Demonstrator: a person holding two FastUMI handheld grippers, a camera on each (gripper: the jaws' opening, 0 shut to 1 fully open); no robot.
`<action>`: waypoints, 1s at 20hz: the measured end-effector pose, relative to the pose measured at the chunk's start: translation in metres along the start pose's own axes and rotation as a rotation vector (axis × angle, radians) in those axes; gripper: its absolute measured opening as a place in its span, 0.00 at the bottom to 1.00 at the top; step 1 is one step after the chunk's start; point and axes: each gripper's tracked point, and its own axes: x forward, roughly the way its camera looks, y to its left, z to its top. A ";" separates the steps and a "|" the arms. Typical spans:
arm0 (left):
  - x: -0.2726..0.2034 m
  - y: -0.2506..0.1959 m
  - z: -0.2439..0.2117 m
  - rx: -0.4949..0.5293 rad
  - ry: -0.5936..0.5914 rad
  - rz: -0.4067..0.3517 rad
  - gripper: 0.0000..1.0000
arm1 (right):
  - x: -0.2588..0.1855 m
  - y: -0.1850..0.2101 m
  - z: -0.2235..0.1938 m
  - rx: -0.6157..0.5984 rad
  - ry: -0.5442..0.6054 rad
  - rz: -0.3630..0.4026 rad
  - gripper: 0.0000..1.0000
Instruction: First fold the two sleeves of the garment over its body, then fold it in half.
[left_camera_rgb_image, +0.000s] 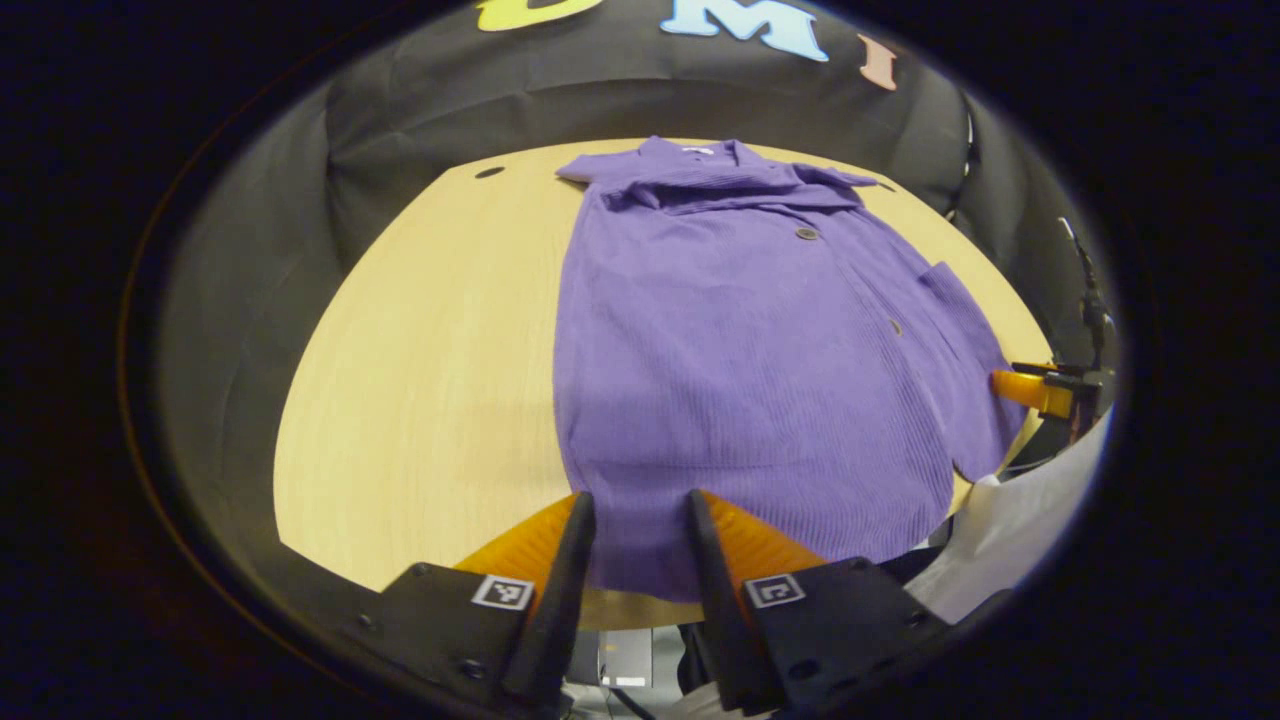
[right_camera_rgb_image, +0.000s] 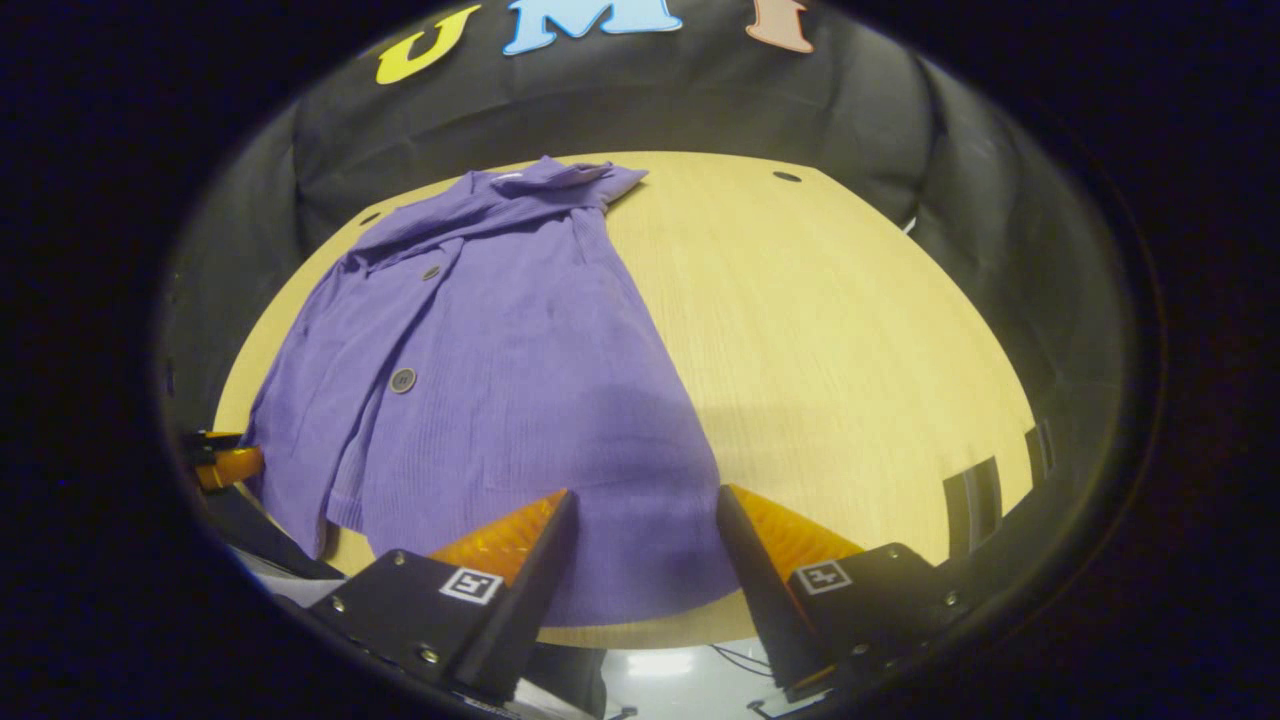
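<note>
The purple garment (left_camera_rgb_image: 740, 360) lies flat on the wooden worktop (left_camera_rgb_image: 420, 380), buttons up, straight ahead of both grippers, with its hem nearest them and its collar at the far end. Its long axis therefore runs away from the grippers, hem to collar. Both sleeves appear already folded across the upper body, just below the collar, where a band of doubled cloth lies crosswise; judging from that, the step left is the fold in half. The left gripper (left_camera_rgb_image: 637, 530) hangs just above the near hem, its fingers parted with cloth seen between them but not pinched. The right gripper (right_camera_rgb_image: 640, 530) is likewise spread over the hem at the other near corner, holding nothing. This placement makes sense: taking the hem at two points lets it be carried forward toward the collar evenly, keeping the fold square to the long axis. In the left gripper view the right gripper sits off to the right beside the garment's edge.
</note>
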 end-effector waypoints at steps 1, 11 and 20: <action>0.002 -0.005 0.002 0.005 0.001 -0.007 0.53 | 0.001 0.000 0.000 -0.008 0.005 0.002 0.86; 0.001 -0.014 0.007 -0.087 0.004 -0.051 0.08 | 0.001 0.010 0.005 0.106 0.020 0.065 0.14; -0.018 -0.040 0.053 -0.171 -0.064 -0.180 0.07 | -0.026 0.021 0.045 0.222 -0.040 0.181 0.03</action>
